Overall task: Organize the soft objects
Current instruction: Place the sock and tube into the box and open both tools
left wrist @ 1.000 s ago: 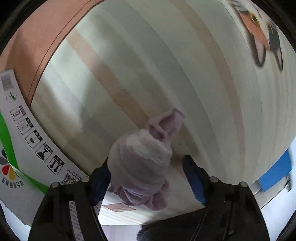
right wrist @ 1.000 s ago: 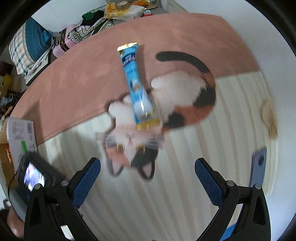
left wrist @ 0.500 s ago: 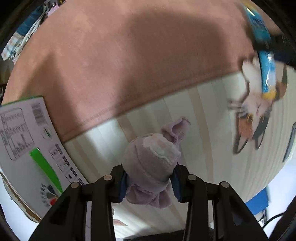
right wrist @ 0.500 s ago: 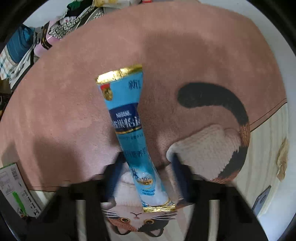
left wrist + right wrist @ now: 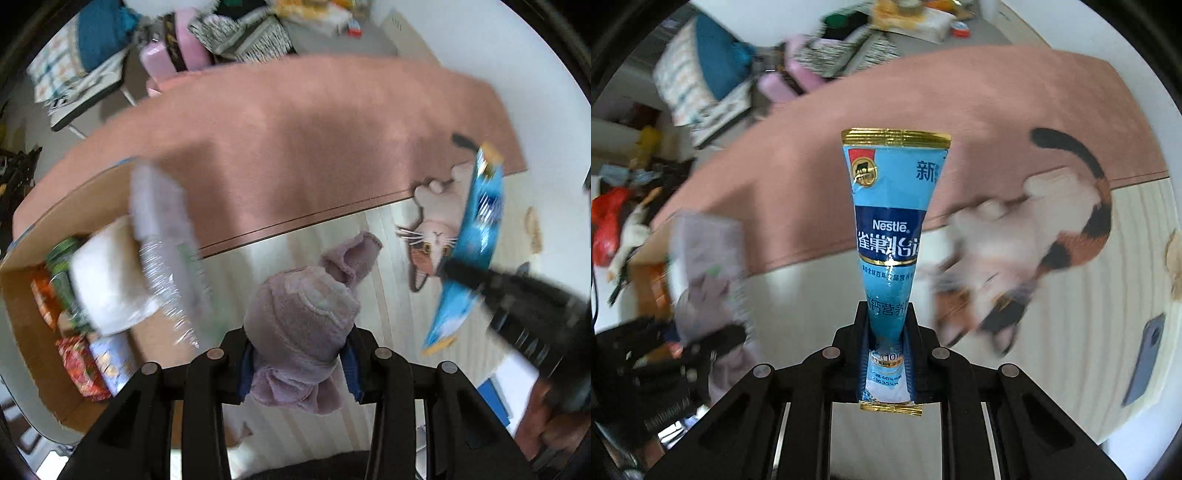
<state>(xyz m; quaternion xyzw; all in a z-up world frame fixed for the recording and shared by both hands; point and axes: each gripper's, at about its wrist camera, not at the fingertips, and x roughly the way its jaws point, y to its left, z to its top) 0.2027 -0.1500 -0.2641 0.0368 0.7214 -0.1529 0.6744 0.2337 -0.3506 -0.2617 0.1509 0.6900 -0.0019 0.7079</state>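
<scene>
Both hand-held grippers loaded, held above the rug.

My left hand-held gripper (image 5: 297,356) is clamped on the lilac sock bundle (image 5: 301,317), near the cardboard box (image 5: 44,354). My right hand-held gripper (image 5: 886,354) pinches the lower end of the blue sachet (image 5: 892,229), which stands upright over the cat rug (image 5: 1071,229).

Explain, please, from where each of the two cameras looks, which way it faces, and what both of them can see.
Left wrist: sits on the left gripper, faces forward and down over the rug; its jaws clamp a purple sock bundle; a cardboard box lies left, the right gripper at right.
Right wrist: sits on the right gripper, faces the same way; its jaws pinch a blue Nestle sachet.
Shared: the cat rug, box, sachet, sock bundle.
</scene>
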